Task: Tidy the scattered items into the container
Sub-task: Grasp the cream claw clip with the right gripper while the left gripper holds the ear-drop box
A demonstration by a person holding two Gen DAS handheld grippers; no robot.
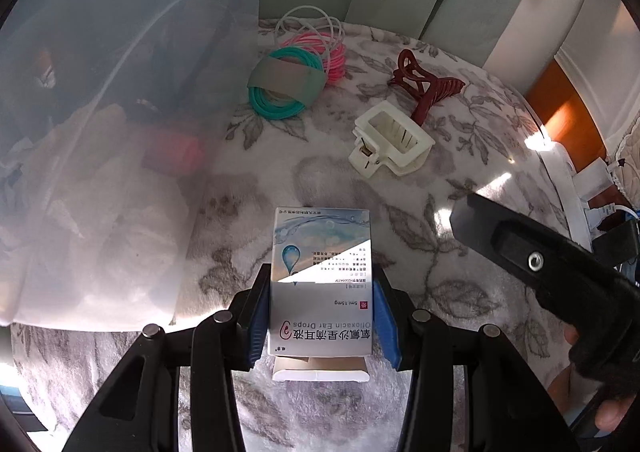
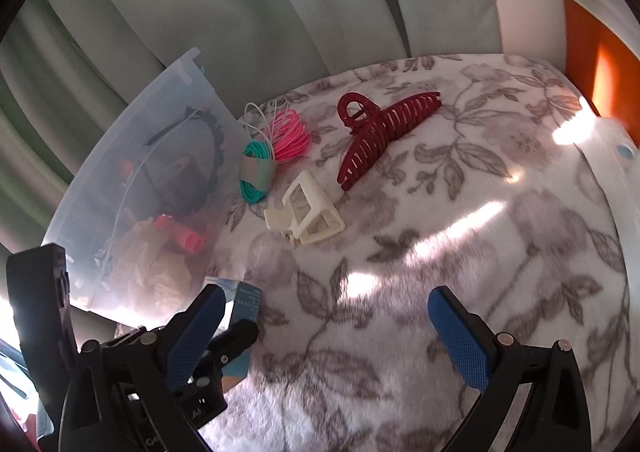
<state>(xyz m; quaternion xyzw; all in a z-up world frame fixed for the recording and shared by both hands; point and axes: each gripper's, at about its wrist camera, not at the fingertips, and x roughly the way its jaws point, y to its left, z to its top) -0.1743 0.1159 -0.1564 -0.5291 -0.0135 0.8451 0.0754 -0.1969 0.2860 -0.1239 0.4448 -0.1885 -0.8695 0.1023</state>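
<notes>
My left gripper [image 1: 320, 316] is shut on a pale blue ear-drops box [image 1: 322, 284], held above the floral blanket beside the clear plastic bin [image 1: 100, 132]. That box [image 2: 244, 300] and the left gripper show at the lower left of the right wrist view. My right gripper [image 2: 332, 332] is open, nothing between its blue pads, low over the blanket. On the blanket lie a cream hair claw [image 2: 306, 214], a dark red hair claw [image 2: 384, 136], and a bundle of teal and pink cords [image 2: 272, 148] next to the bin [image 2: 140, 172].
The bin holds a pink object [image 2: 182, 234], crumpled paper and dark items. Green curtains [image 2: 240, 12] hang behind the floral blanket [image 2: 440, 212]. A white power strip [image 1: 568, 180] lies along the right edge, with an orange wood panel [image 2: 600, 72] beyond.
</notes>
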